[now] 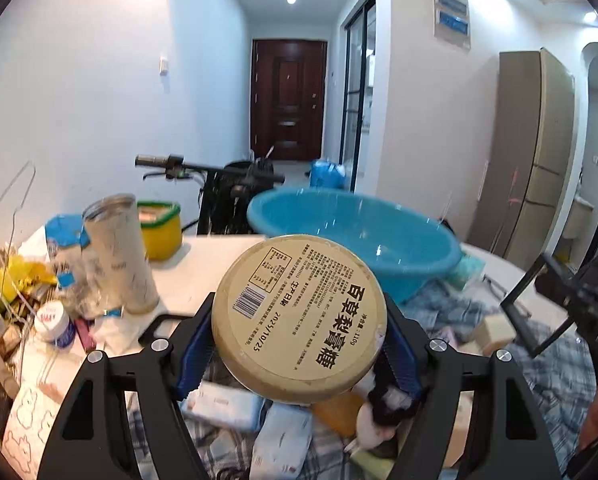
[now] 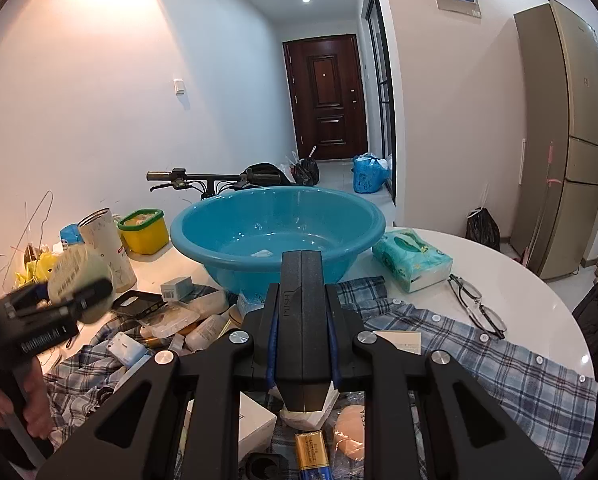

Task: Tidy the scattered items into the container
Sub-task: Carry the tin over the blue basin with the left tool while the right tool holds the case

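Observation:
My left gripper (image 1: 299, 314) is shut on a round beige tin (image 1: 299, 316), its printed label facing the camera, held up in the air over the clutter. The same tin (image 2: 79, 276) shows blurred at the left of the right wrist view. Just beyond it stands the blue basin (image 1: 339, 216), with one small white item (image 2: 262, 253) on its bottom. My right gripper (image 2: 301, 256) is shut with nothing between its fingers, pointing at the basin (image 2: 203, 216) from close by. Several small packets, bottles and boxes lie on a plaid shirt (image 2: 479, 360) under both grippers.
A tall white tumbler (image 2: 107, 248) and a yellow tub with a green lid (image 2: 145, 230) stand left of the basin. A tissue pack (image 2: 411, 258) and glasses (image 2: 479, 304) lie to its right on the round white table (image 2: 539, 300). A bicycle handlebar (image 2: 195, 178) is behind.

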Demonstrator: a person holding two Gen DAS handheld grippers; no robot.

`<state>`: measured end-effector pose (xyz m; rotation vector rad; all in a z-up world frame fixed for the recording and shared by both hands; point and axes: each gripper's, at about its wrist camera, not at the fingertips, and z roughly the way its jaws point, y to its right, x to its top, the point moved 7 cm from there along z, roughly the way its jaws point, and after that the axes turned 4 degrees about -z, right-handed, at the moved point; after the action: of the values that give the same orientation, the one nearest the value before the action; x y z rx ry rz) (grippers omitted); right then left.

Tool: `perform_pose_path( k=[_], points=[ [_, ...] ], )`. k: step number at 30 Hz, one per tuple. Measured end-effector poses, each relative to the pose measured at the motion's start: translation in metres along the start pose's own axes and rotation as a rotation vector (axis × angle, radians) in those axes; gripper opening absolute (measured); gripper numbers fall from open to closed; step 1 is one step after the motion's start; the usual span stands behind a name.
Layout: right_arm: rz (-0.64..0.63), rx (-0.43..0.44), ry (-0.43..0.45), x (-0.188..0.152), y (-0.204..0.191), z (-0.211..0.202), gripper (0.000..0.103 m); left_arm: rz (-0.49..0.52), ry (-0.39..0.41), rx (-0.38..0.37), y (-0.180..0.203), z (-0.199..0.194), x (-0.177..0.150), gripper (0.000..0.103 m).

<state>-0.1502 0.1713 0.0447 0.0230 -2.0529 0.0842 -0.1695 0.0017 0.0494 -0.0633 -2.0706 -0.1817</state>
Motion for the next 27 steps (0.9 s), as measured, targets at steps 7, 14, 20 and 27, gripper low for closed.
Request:
perform_pose_path(
  k=[7, 14, 20, 27],
  points=[
    [-0.029, -0.009, 0.049, 0.021, -0.004, -0.009, 0.018, 0.018, 0.097, -0.028, 0.015, -0.015, 0.038, 0.077],
    [-0.061, -0.006, 0.118, 0.052, -0.013, -0.018, 0.018, 0.015, 0.180, -0.061, 0.026, -0.026, 0.073, 0.077],
    [-0.077, -0.018, 0.185, 0.082, -0.019, -0.028, 0.018, 0.029, 0.254, -0.084, 0.040, -0.039, 0.101, 0.077],
    [-0.084, -0.027, 0.256, 0.117, -0.021, -0.032, 0.018, 0.051, 0.336, -0.085, 0.050, -0.053, 0.131, 0.077]
  ],
)
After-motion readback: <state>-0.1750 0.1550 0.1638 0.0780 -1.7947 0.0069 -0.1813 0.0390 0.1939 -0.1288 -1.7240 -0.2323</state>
